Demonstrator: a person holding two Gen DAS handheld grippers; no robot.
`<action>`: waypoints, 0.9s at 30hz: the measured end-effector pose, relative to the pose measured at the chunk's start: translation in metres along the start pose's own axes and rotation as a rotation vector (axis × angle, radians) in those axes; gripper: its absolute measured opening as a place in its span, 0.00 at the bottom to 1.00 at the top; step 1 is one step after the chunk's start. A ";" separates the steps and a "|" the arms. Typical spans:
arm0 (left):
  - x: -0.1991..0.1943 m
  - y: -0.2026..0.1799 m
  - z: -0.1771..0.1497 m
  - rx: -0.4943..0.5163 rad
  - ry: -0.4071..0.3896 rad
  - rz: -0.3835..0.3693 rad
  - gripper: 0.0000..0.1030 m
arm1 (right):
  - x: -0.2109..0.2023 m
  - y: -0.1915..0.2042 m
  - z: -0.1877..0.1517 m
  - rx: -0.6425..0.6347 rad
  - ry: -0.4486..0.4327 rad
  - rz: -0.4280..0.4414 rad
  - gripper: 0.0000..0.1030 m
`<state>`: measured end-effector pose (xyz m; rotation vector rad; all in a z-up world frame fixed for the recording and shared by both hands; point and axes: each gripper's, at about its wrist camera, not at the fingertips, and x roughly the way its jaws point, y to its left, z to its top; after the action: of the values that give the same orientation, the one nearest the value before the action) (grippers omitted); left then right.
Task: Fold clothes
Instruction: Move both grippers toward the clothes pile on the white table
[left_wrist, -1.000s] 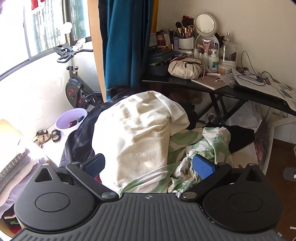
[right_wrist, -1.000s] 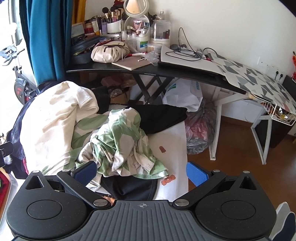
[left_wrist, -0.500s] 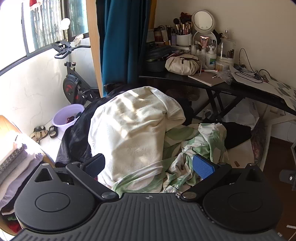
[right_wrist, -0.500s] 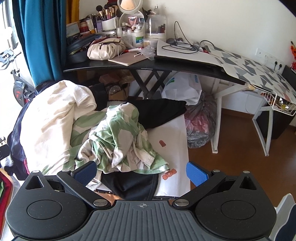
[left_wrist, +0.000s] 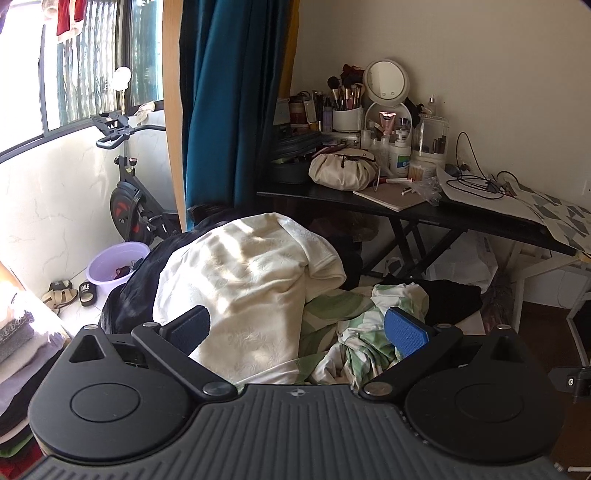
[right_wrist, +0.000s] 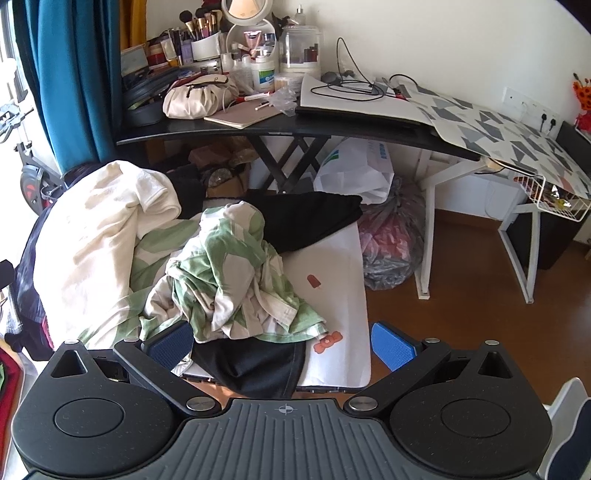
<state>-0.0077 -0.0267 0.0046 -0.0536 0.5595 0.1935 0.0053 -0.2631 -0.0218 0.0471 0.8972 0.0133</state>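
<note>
Both pairs of jaws stood wide apart and held nothing. Seen from its own wrist camera, the left gripper (left_wrist: 295, 328) hung above a heap of unfolded laundry, its blue pads framing a cream garment (left_wrist: 251, 295) draped high over the pile, probably over something dark beneath it. The right gripper (right_wrist: 282, 345) hovered lower and farther right, above a crumpled green-and-white patterned shirt (right_wrist: 229, 280) and a black garment (right_wrist: 251, 369) lying just ahead of its fingers. All of this rested on a white printed sheet (right_wrist: 332, 295), which seemed to serve as the folding surface; another black garment (right_wrist: 306, 218) lay at its far end. At the left edge of the left view, a stack of folded clothes (left_wrist: 18, 339) suggested finished pieces were being set aside there. Beyond the heap stood a black folding table (right_wrist: 280, 127) crowded with cosmetics, a round mirror (left_wrist: 386, 85) and a cream pouch (right_wrist: 199, 98). A teal curtain (left_wrist: 229, 110), an exercise bike (left_wrist: 129, 199) and a lilac basin (left_wrist: 114, 264) sat near the window. Neither gripper touched cloth, so the moment read as a choice of which piece to pick next, with most of the pile not yet folded.
</note>
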 end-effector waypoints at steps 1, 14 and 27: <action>0.001 -0.002 0.000 0.000 -0.004 -0.008 1.00 | 0.000 -0.002 0.000 0.004 0.002 -0.001 0.99; 0.021 -0.026 0.006 0.008 0.093 0.059 1.00 | 0.015 -0.051 -0.002 0.090 0.004 -0.004 0.99; 0.030 -0.035 0.016 -0.059 0.180 0.097 1.00 | 0.041 -0.050 0.031 0.013 -0.016 0.094 0.99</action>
<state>0.0321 -0.0540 0.0025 -0.1018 0.7360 0.3013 0.0547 -0.3126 -0.0365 0.1014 0.8787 0.0950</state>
